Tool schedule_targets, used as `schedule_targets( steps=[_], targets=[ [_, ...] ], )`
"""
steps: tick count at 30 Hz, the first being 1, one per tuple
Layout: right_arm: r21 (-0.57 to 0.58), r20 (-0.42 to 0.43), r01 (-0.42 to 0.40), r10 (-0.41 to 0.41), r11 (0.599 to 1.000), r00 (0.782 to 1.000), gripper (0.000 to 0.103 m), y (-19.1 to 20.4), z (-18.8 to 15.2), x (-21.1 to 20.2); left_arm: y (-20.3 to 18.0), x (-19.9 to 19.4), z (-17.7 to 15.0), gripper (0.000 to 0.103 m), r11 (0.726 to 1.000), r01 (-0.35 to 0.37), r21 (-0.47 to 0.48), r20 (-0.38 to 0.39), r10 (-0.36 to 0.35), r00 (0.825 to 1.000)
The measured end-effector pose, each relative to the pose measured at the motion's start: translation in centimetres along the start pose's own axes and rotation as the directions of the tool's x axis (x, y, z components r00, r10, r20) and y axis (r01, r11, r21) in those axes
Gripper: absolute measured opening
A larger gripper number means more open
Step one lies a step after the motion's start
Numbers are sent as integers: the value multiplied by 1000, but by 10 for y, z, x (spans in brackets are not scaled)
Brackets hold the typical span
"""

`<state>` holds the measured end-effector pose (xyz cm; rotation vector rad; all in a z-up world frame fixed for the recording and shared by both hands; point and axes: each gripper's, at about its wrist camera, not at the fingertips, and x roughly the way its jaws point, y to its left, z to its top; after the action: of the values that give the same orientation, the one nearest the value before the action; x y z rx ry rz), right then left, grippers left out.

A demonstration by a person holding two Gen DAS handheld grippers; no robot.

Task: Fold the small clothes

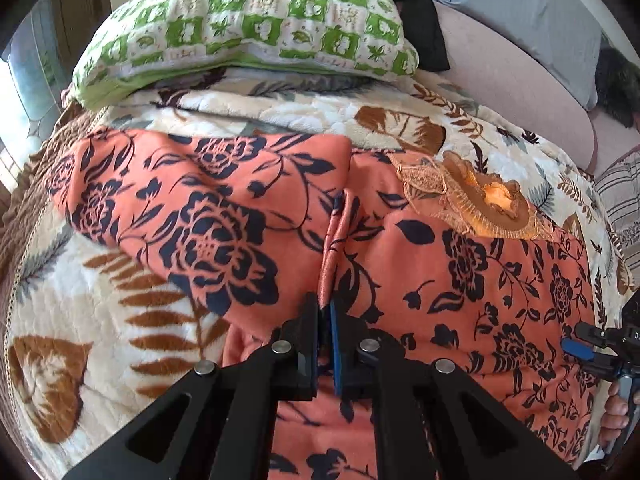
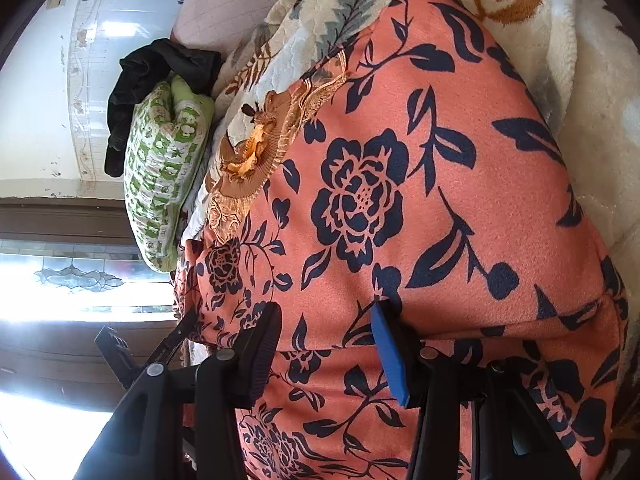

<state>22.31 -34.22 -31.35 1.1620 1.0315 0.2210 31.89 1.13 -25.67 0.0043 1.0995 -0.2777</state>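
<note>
A cream leaf-print blanket (image 1: 80, 292) covers the bed. Across the frame's middle lies your orange floral garment (image 1: 224, 216). At bottom centre, your left gripper (image 1: 325, 312) pinches its raised fold; your right gripper (image 2: 326, 344) stands released over it.

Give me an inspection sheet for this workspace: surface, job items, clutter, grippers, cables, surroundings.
Surface: bed covered by a cream leaf-print blanket.
Job's things: orange floral garment spread on the blanket, a ridge of fabric raised down its middle; lace trim at its far edge.
Clutter: green patterned pillow at the head of the bed, black cloth against it, grey pillow on the pink sofa.
Grippers: left gripper jaws shut on the garment's ridge; right gripper jaws apart, over the garment, nothing visibly pinched.
Cables: nothing seen.
Surroundings: patterned glass window, white wall, dark wood frame.
</note>
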Motion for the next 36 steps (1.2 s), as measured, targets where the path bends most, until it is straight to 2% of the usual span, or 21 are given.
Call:
schedule_targets(
  steps=[3,4,6,7,9,11,14,17,19,20,22,23,27,29,30,32,33,36],
  targets=[
    [0,0,-4,4,1000,1000,51,0,1,1,14,-20,-10,9,1000,3,10,19,-3,1000],
    [7,-1,-11,11,1000,1000,51,-2,1,0,22,-29,-11,15,1000,-18,8,46,18,999],
    [18,-2,-20,20,1000,1000,51,-4,2,0,45,-45,-6,61,996,-74,-41,90,77,993],
    [20,-2,-21,21,1000,1000,51,-4,2,0,60,-53,-3,67,992,-92,-89,116,102,988],
    [19,1,-21,21,1000,1000,54,-3,1,0,92,-61,5,68,974,-98,-207,142,129,981],
    [9,6,-19,19,1000,1000,56,-1,1,0,122,-61,12,68,946,-57,-318,138,106,985],
    [-6,13,-6,7,1000,1000,56,2,-1,1,162,-48,23,69,871,11,-492,128,60,990],
    [-11,17,-9,9,1000,1000,56,1,-1,2,194,-23,27,69,761,61,-646,105,9,994],
    [-10,19,-13,13,1000,1000,56,1,0,4,210,-10,25,67,680,97,-727,129,-4,992],
    [-12,20,-13,14,1000,1000,56,1,0,4,216,-3,25,67,650,112,-752,139,-10,990],
    [-21,24,-12,12,1000,1000,56,2,1,6,224,6,28,62,618,124,-776,159,1,987],
    [-27,26,-10,10,1000,1000,56,2,2,6,228,10,31,52,615,125,-779,168,13,986],
    [-52,33,-1,3,999,999,56,6,3,10,245,24,46,35,610,108,-785,183,61,981],
    [-63,34,1,1,998,999,56,7,4,11,251,30,51,14,613,99,-784,186,79,979],
    [-67,34,0,2,998,999,56,7,4,12,253,32,54,8,620,90,-780,181,85,980],
    [-72,35,-5,7,997,999,56,7,5,13,250,31,59,5,639,77,-765,184,103,977],
    [-73,36,-8,11,997,999,56,7,6,13,246,27,62,5,658,67,-750,190,117,975],
    [-65,39,-23,25,998,999,56,6,8,12,224,4,80,5,732,68,-678,238,130,963]
  ],
)
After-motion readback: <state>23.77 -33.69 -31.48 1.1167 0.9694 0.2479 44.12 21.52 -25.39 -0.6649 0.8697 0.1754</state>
